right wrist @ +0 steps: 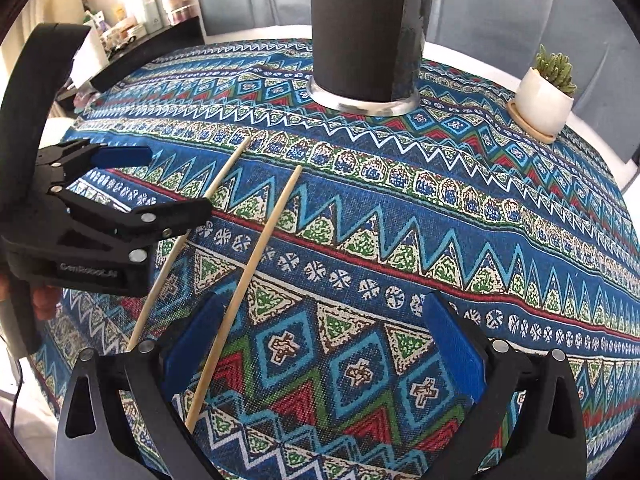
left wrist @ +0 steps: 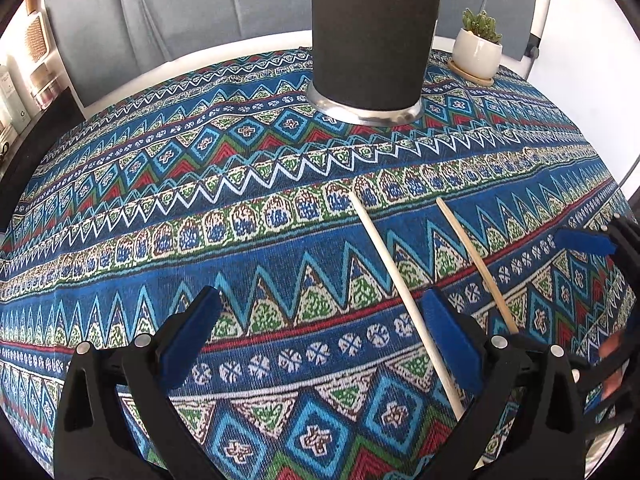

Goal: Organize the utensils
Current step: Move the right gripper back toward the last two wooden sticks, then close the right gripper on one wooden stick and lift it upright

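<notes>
Two wooden chopsticks lie side by side on the patterned tablecloth (left wrist: pixel 280 240). The paler chopstick (left wrist: pixel 396 284) runs between the fingers of my left gripper (left wrist: pixel 324 320), close to the right pad; that gripper is open and holds nothing. The tan chopstick (left wrist: pixel 476 264) lies just outside it. In the right wrist view the tan chopstick (right wrist: pixel 256 256) passes just inside the left pad of my open right gripper (right wrist: pixel 328 340). The paler chopstick (right wrist: pixel 224 172) runs under the left gripper (right wrist: pixel 178 182). A tall black cylinder holder (left wrist: pixel 372 40) (right wrist: pixel 360 28) on a metal base stands at the far centre.
A small succulent in a white pot (left wrist: pixel 476 50) (right wrist: pixel 542 100) sits on a saucer at the far right of the table. A shelf with bottles (right wrist: pixel 148 4) stands beyond the table's left edge. A hand shows behind the left gripper's body.
</notes>
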`<state>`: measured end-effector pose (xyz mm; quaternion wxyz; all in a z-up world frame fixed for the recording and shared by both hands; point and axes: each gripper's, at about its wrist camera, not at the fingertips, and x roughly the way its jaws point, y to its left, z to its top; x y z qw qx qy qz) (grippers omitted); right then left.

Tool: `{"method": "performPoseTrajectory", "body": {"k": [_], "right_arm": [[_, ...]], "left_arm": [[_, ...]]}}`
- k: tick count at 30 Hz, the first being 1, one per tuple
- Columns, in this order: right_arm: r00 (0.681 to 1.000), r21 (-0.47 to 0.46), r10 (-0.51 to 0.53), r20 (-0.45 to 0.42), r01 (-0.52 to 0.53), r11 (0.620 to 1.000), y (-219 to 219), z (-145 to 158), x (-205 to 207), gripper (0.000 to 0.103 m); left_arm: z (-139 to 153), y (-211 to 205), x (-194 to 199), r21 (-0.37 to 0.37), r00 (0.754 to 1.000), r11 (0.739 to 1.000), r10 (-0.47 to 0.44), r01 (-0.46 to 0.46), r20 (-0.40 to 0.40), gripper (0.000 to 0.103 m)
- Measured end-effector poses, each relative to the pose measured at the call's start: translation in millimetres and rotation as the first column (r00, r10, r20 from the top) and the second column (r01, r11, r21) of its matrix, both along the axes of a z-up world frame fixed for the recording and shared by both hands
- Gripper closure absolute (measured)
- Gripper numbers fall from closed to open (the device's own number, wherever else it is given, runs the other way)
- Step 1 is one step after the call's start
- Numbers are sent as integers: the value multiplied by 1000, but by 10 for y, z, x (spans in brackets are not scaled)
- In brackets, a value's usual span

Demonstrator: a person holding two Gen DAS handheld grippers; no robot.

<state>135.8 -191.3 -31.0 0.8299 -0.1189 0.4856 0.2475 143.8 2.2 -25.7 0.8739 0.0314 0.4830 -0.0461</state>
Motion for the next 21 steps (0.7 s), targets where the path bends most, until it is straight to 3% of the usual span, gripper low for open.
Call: {"method": "performPoseTrajectory", "body": {"k": [8,13,15,17,18,19,21], "right_arm": [[998,-42,-1,-69,-2,999,42,23,114,6],[996,-63,2,-93,-8,998,109,16,161,8],[995,-68,18,-95,-25,997,87,17,154,9],[995,-66,36,-93,-42,997,56,34,138,18],[996,-61,37,-85,-42,997,18,58,126,36],[996,-56,44,-78,-48,997,-18,92,111,61],[995,-58,67,-80,-72,996,-84,131,95,93]], "left_arm": [[22,75,-56,8,989,995,-99,100,-108,5],[7,78,-84,10,989,992,-125,126,-77,5],[28,108,-95,8,988,991,-131,132,-79,11],[73,196,-134,8,989,992,-122,123,-83,28],[96,248,-137,4,989,993,-115,116,-88,40],[118,318,-132,-2,990,995,-102,103,-99,47],[159,459,-117,-15,990,999,-49,47,-131,78]]}}
